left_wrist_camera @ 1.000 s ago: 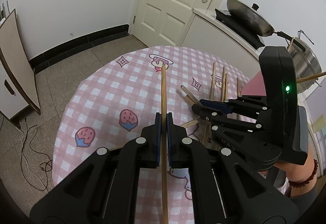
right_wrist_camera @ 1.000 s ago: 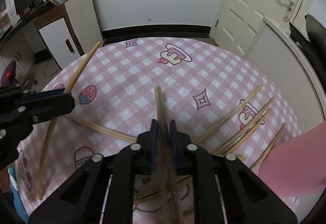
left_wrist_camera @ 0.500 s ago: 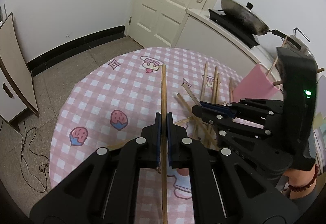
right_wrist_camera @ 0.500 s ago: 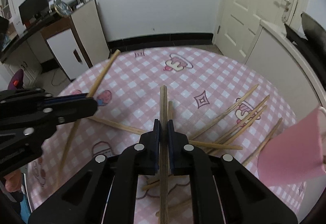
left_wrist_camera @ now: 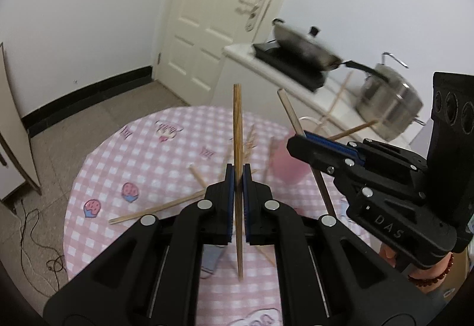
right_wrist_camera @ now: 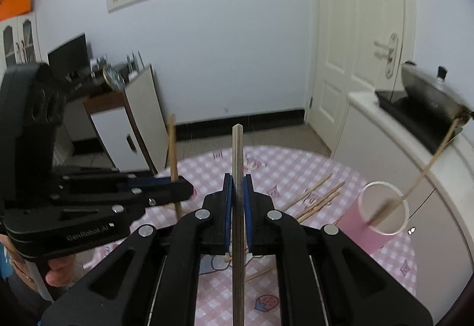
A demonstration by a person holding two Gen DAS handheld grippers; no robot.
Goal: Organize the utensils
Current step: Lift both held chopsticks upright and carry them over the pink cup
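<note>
You are now holding both chopsticks clear of the table [left_wrist_camera: 142, 166], lifted since a moment ago. Left tongs [left_wrist_camera: 237, 175] are clamping a chopstick [left_wrist_camera: 237, 124], right tongs [right_wrist_camera: 237, 186] another chopstick [right_wrist_camera: 237, 154]. You are probably heading for the blurred pink cup [right_wrist_camera: 370, 234].

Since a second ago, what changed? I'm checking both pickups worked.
Both grippers rose off the table, each lifting a chopstick. The right gripper closed fully on its chopstick, which had lain on the cloth. The left gripper kept its chopstick clamped. The loose chopsticks and pink cup stayed put.

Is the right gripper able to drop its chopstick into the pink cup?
Probably yes. The right gripper holds its chopstick above the table, and the pink cup stands open-mouthed nearby with nothing between.
</note>
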